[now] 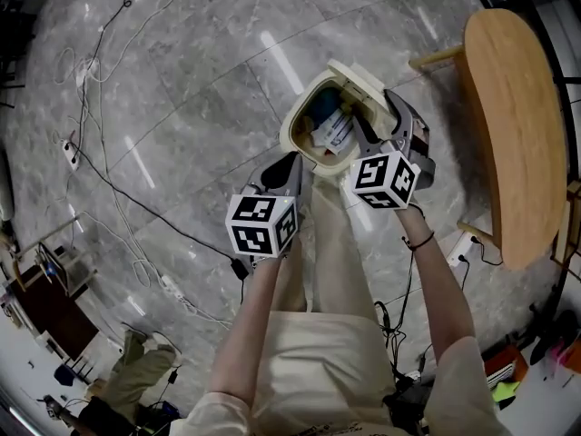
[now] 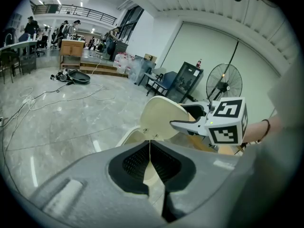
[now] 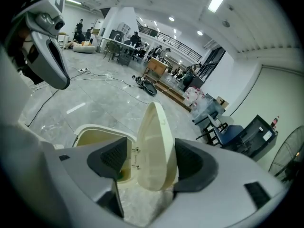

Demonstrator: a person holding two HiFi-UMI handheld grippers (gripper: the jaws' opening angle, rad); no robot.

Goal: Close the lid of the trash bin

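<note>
Bin (image 1: 296, 136) sat on the grey marble floor (image 1: 182, 107), just ahead of my legs and well in from the floor's edges. A wooden table (image 1: 508, 125) stood to its right, w/ a gap between them. Lid (image 3: 154, 146) was up, standing roughly upright off the hinge at the bin's far-right rim, so the opening was uncovered. Inside: some paper or packaging (image 1: 334, 130); couldn't make out more.

Right gripper (image 3: 147, 158): jaws wide apart, w/ the upright lid standing between the pads. The right-hand pad (image 3: 192, 163) sat right by the lid's outer face, but I couldn't tell if it touched. The other pad (image 3: 114, 158) was clear of the lid, on the bin-opening side.

Left gripper (image 2: 150, 148): jaws together, pads meeting at a thin line at the tips, nothing between them. It hung above the bin's near rim, not touching it. In its view the lid's cream face rose just beyond the tips, w/ the right gripper's cube to the right.

Cables (image 1: 109, 189) trailed across the floor toward its left edge.
</note>
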